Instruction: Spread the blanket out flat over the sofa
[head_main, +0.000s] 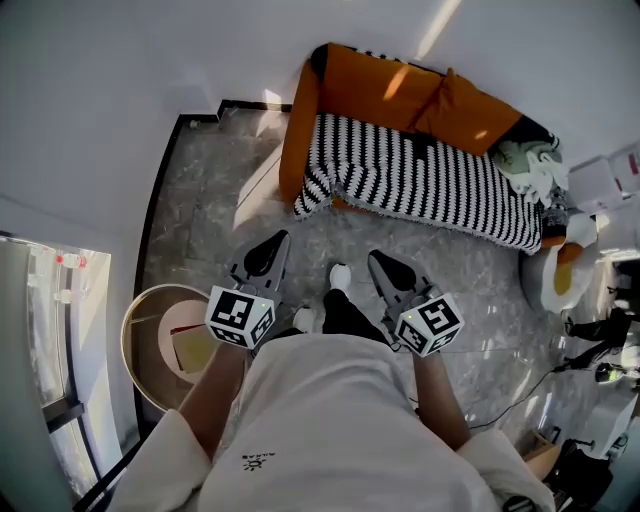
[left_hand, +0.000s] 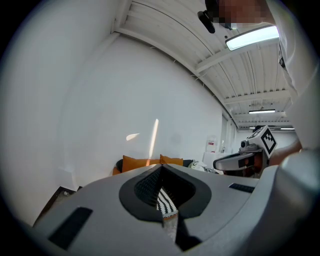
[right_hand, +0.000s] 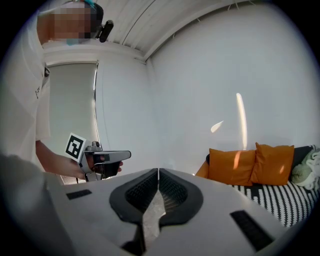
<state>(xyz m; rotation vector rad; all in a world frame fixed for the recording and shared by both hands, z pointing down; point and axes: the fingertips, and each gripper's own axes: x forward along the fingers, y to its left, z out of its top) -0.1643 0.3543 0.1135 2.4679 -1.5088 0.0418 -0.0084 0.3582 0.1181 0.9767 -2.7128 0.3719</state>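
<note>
Item: black-and-white striped blanket (head_main: 430, 180), lying along the seat of the orange sofa (head_main: 372, 88), its front edge hanging toward the floor (head_main: 215, 205). Position: ahead of both tools, across a strip of bare floor. Its long axis runs from the armrest end, upper left in the head view, to the far end at lower right. Left tool (head_main: 272, 245): clenched, empty, nearer the armrest-end corner. Right tool (head_main: 384, 264): clenched, empty, facing mid-length. Writing: only square markers on the tools' cubes (head_main: 240, 315); small print on the shirt (head_main: 330, 420) is illegible.
</note>
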